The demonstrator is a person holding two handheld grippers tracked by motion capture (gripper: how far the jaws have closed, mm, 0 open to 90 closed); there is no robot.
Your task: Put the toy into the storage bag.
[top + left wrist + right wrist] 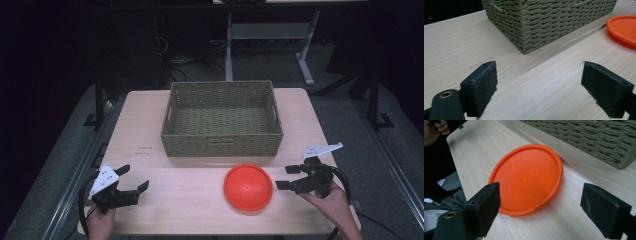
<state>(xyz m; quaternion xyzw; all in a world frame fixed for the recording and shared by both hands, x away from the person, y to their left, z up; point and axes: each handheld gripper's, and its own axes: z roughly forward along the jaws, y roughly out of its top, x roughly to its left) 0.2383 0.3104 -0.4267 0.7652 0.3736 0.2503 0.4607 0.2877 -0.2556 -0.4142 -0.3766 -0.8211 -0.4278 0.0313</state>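
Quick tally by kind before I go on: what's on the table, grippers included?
Woven olive-green rectangular basket: 1
Round orange plastic plate: 1
Black two-jaw grippers, both open: 2 (left gripper, right gripper)
Total: 4

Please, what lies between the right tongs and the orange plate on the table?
Nothing: bare wooden table separates the right tongs from the orange plate. The high view shows that short gap.
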